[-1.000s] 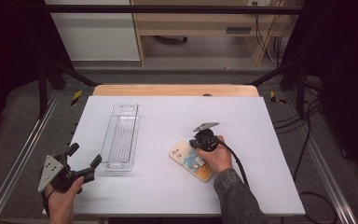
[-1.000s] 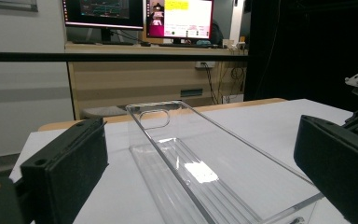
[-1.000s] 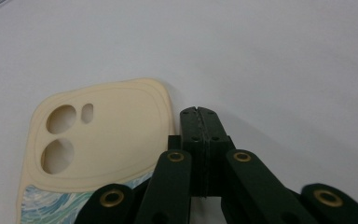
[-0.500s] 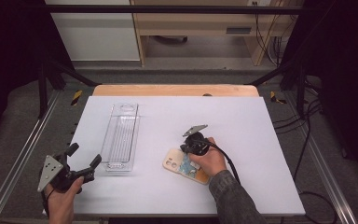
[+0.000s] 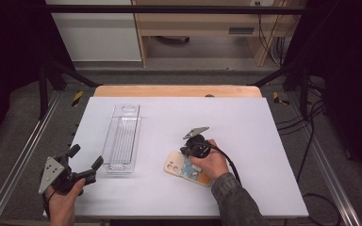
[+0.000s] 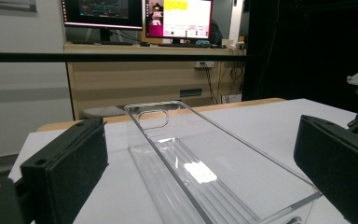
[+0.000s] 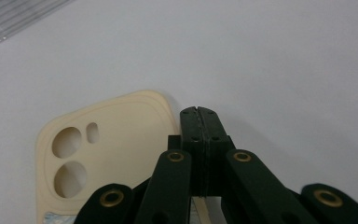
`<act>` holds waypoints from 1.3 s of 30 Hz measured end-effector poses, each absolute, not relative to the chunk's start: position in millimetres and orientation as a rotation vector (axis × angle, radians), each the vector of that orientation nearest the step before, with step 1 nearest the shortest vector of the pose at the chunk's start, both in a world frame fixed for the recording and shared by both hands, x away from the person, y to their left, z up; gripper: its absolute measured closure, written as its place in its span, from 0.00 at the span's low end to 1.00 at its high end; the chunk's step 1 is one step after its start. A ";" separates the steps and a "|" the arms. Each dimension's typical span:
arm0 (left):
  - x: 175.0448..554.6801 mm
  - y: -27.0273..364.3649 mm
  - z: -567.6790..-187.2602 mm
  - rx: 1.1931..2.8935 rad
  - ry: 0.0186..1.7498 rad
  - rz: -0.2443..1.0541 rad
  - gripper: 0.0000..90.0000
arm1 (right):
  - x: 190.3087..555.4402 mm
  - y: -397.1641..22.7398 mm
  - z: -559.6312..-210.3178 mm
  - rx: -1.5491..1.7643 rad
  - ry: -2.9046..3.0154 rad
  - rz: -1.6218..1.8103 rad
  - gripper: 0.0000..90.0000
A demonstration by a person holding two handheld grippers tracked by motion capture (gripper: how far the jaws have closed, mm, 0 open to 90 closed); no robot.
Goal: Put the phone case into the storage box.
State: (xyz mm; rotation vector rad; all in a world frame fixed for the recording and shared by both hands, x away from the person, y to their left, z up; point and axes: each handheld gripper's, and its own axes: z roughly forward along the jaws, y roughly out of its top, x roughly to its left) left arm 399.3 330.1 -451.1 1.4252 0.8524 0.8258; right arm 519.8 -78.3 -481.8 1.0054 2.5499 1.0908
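Dragged the cream phone case (image 5: 187, 167) leftward toward the clear plastic bin (image 5: 121, 138), right gripper (image 7: 199, 111) pinched shut on its edge. Parked the left gripper (image 5: 86, 162) nearby, jaws wide apart, gripping nothing. Looked about ready for the lift in.

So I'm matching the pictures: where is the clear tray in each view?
High view: clear tray left of centre, lengthwise.
Left gripper view: centre, running toward the lower right.
Right gripper view: top left corner.
Shared landmark: the white table.

Cream phone case (image 5: 176, 165) (camera cutouts showing) lies flat on the white table (image 5: 264, 141).
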 end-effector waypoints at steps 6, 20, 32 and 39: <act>399.0 330.7 -450.9 1.420 0.853 0.825 0.03 | 516.5 -81.5 -476.6 1.006 2.510 1.090 0.98; 399.9 329.3 -451.9 1.429 0.851 0.822 0.03 | 491.4 -90.1 -445.3 0.937 2.468 1.155 0.53; 399.3 327.2 -451.9 1.439 0.830 0.823 0.02 | 480.3 -98.8 -443.8 0.941 2.524 1.073 0.06; 398.4 326.0 -451.6 1.448 0.813 0.821 0.01 | 474.8 -106.6 -444.8 0.913 2.553 1.018 0.07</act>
